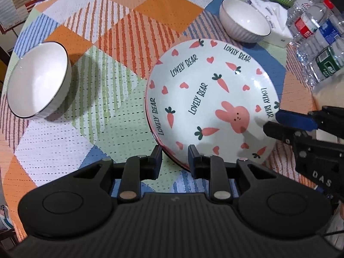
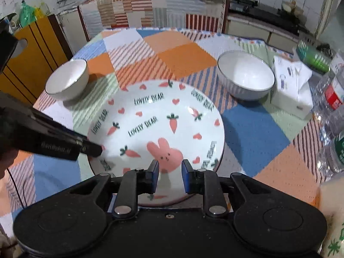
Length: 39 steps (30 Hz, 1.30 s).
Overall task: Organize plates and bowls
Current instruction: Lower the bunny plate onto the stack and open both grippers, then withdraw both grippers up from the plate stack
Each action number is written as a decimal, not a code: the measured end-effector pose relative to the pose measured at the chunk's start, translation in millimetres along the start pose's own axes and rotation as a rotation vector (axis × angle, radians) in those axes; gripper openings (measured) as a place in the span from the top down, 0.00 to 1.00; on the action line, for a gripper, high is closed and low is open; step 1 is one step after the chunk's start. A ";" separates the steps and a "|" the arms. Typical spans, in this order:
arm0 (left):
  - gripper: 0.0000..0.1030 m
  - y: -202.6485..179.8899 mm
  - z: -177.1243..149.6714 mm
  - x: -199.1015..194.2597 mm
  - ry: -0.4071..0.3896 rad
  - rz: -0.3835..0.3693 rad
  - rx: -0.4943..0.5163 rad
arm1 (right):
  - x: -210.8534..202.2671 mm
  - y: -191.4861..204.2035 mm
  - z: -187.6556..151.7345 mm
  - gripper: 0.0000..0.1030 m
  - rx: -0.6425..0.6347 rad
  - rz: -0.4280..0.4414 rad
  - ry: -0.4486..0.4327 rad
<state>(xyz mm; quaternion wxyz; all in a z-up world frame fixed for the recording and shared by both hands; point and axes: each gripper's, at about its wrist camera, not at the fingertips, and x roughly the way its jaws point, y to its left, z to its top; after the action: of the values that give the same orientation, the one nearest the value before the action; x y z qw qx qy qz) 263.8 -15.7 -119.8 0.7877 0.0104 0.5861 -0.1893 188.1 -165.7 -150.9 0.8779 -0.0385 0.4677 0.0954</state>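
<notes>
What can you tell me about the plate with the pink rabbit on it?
The plate is round, shallow and glossy, apparently ceramic, white with a pink rabbit, carrots, hearts and the words LOVELY BEAR. A red rim edge below it suggests a second plate underneath. It sits on the checked tablecloth between two white bowls, touching neither. The left gripper straddles its near rim, and the right gripper is at its right rim. Whether the pads press on it is unclear.

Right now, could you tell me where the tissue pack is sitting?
In the right wrist view, the tissue pack sits at the table's right side, between the right-hand white bowl and the water bottles.
</notes>
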 end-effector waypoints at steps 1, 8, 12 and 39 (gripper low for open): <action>0.77 -0.1 -1.3 -4.9 -0.008 0.006 0.005 | -2.1 -0.1 1.3 0.75 0.005 0.003 -0.003; 0.74 6.8 -11.8 -33.9 -0.035 0.058 0.029 | -25.7 10.0 9.8 0.73 0.012 0.052 -0.055; 0.60 12.2 -18.1 -50.6 -0.062 0.089 0.038 | -38.5 20.3 13.6 0.69 -0.008 0.092 -0.079; 0.17 147.9 -10.1 -101.0 -0.131 0.345 -0.017 | -16.6 124.1 98.4 0.39 -0.294 0.280 -0.124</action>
<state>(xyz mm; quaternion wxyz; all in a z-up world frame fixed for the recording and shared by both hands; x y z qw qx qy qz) 276.1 152.8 -59.7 0.8450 0.0918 0.5247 -0.0467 233.9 -30.9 -79.3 0.8683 -0.0948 0.3944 0.2856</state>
